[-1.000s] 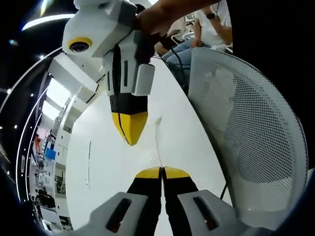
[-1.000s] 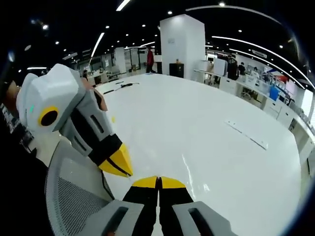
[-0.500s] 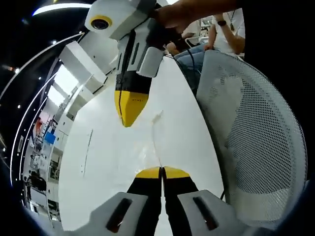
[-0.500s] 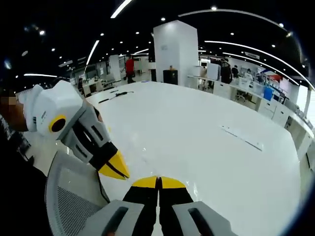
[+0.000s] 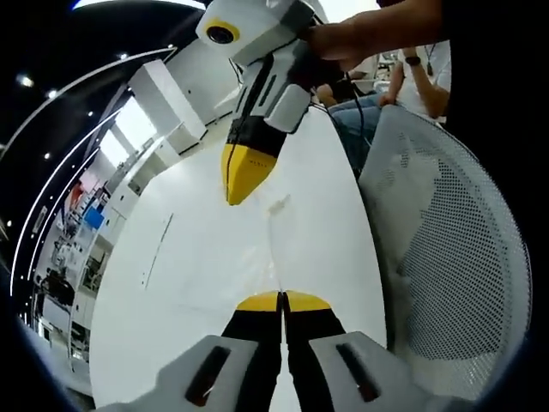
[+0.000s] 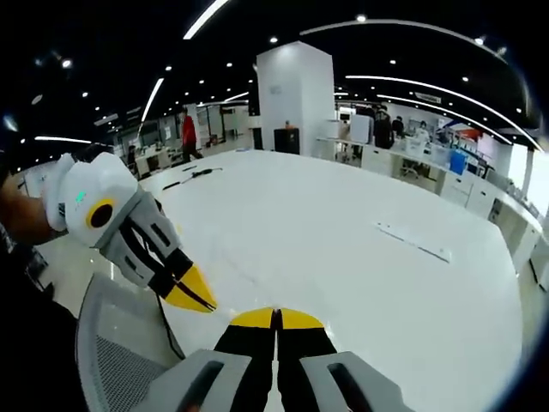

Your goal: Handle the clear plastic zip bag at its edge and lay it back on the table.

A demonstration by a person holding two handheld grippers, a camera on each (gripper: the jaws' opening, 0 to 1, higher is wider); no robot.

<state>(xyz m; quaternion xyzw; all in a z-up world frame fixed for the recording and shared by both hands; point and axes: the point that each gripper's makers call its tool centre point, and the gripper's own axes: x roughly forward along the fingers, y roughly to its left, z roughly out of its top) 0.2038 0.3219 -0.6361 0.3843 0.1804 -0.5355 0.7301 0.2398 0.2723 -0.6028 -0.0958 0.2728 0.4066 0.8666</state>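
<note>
Pinching the clear zip bag (image 5: 274, 245) by its edge with the left gripper (image 5: 280, 300), jaws tight together, near the table (image 5: 189, 283) edge by the chair (image 5: 455, 257). Pulling the right gripper (image 5: 236, 189) farther away, closed on nothing. Looks ready for laying down.

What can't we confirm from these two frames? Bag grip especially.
- Clear zip bag, left gripper view: transparent against the white table, so its outline and extent are unreadable; a faint edge runs up from the left tool.
- Left tool's grip: jaws closed, but any film between them is too thin to confirm.
- Right tool, right gripper view: jaws closed, no bag discernible.
- Thin strip on the table: too small to identify.
</note>
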